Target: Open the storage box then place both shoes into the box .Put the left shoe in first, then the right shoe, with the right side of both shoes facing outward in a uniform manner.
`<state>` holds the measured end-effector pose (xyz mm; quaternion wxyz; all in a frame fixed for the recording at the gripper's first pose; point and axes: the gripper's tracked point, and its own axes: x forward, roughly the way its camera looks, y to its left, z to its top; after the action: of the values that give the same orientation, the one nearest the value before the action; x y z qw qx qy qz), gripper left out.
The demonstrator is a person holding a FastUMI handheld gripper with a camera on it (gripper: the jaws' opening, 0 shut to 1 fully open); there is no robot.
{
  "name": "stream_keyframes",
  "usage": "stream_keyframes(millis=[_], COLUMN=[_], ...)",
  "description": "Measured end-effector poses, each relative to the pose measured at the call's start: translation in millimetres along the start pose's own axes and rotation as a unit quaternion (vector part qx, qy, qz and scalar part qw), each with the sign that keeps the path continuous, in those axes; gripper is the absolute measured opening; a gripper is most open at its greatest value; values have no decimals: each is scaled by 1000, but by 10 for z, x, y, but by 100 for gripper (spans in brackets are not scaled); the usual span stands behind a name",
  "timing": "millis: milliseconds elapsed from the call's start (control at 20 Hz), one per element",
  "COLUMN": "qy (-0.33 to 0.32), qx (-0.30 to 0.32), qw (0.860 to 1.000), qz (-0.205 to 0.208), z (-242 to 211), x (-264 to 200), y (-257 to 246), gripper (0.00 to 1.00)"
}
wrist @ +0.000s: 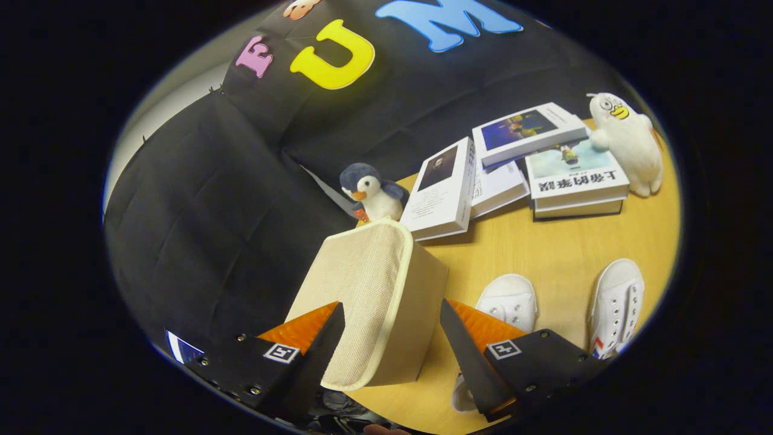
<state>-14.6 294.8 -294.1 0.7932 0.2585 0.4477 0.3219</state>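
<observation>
Box-opening is the step we judge to be in hand: in the gripper view, the gripper (pixel 392 326) hovers with its jaws spread wide on either side of the beige fabric storage box (pixel 386 302), neither finger clearly pressing on it. We see the box's flap-like lid (pixel 356 296) hanging down over its front face, between the fingers, so the box looks not yet open. Two white shoes wait on the wooden table (pixel 543 254): one shoe (pixel 510 302) just beyond the right finger, the other shoe (pixel 616 305) well to its right. Behind the box sit a plush penguin (pixel 371 192), a scatter of books (pixel 513 163) and a white plush duck (pixel 628 142). Next, in our judgement, the jaws must close on the lid's edge and lift it clear before the left shoe goes in.
</observation>
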Motion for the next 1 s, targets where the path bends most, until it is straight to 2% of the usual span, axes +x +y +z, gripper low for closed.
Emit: stream_keyframes(millis=[250,500,600,650,700,800,850,900,1000], qy=[45,72,79,78,74,67,69,69,66], qx=[33,108,130,140,149,173,185,193,189], qw=[998,989,986,984,983,979,976,974,974], qz=[27,74,73,75,78,85,90,95,105], z=[-211,-259,-271,-248,-220,-136,-96,-68,1], x=[287,406,416,392,365,296,236,223,195], y=[29,235,240,246,256,257,271,303,411], gripper=[97,94,78,65,58,35,19,12,10])
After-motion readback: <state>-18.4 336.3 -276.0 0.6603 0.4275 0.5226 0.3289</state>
